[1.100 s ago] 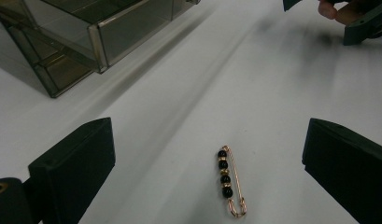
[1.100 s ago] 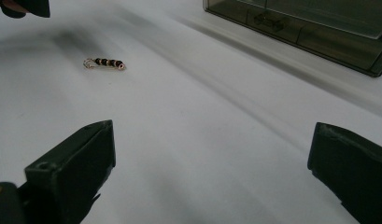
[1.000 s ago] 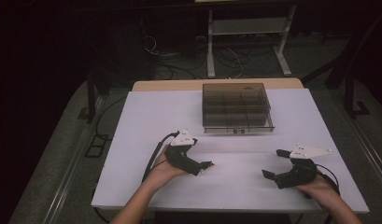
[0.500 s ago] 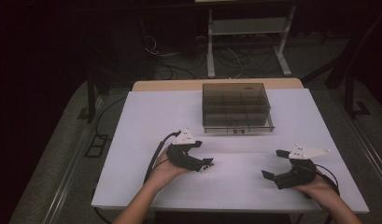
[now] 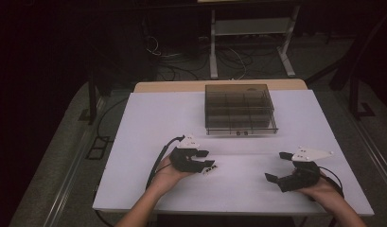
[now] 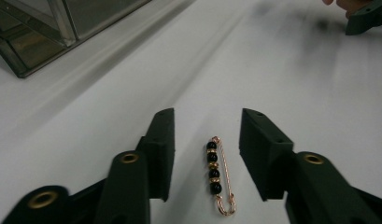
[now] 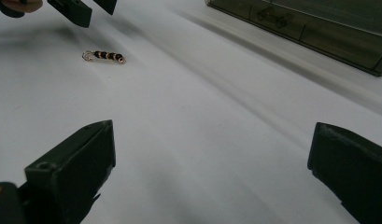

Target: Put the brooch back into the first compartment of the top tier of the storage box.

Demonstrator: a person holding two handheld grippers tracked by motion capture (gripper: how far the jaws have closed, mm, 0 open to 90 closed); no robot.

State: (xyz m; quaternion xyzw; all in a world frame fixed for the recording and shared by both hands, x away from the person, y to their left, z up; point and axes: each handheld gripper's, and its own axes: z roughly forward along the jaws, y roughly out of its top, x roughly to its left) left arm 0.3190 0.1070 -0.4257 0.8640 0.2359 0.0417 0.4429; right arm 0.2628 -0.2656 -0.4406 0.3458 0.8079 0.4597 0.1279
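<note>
Beaded safety pin (image 6: 218, 175) flat on white table (image 5: 148, 123), between spread, empty jaws of left gripper (image 6: 206, 154), long axis parallel to them (clasp toward camera); right gripper (image 5: 278, 166) wide open, empty, well apart; compartment box (image 5: 239, 109) farther back.

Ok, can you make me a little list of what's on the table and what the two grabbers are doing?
table: white top
box: clear dark box with compartments, lid shut, at the far side of the table
pin: safety pin with black and gold beads, lying flat on the table
left gripper: open, jaws either side of the pin, not touching it
right gripper: open wide, holding nothing, low over bare table
hands: one behind each gripper, coming from the near edge
</note>
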